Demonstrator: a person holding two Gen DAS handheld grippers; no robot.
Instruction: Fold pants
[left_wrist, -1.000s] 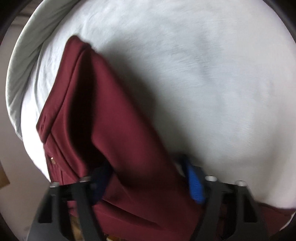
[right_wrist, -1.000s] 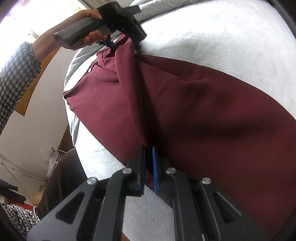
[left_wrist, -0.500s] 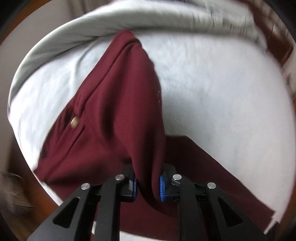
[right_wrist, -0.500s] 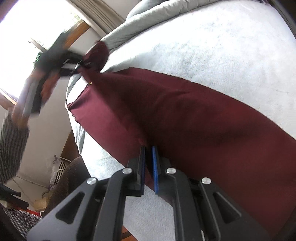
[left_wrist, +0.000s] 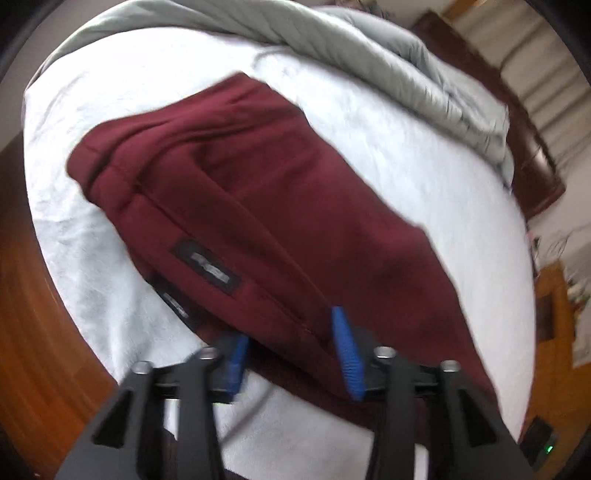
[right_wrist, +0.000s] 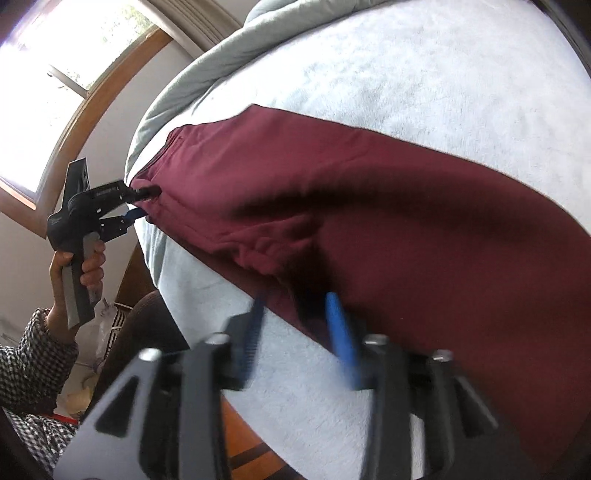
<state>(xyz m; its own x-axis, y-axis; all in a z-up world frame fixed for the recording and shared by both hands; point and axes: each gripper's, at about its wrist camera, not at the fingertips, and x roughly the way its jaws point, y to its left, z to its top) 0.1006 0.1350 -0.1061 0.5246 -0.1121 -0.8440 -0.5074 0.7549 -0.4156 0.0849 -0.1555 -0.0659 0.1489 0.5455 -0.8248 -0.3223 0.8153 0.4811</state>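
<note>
The left hand-held gripper (left_wrist: 291, 354) has its blue pads (left_wrist: 347, 354) spread apart, straddling the near edge of the pants (left_wrist: 280, 206) without pinching them. The maroon pants lie folded lengthwise on the white bed (left_wrist: 424, 147), waistband end toward the bed's left edge, a dark label (left_wrist: 207, 266) facing up. A grey duvet (left_wrist: 369, 48) is bunched along the far edge. In the right wrist view the left hand-held gripper (right_wrist: 142, 201) sits at the waistband by the bed's edge, fingers parted. The right hand-held gripper (right_wrist: 295, 332) is also apart, its pads either side of the pants' (right_wrist: 369, 206) near edge.
</note>
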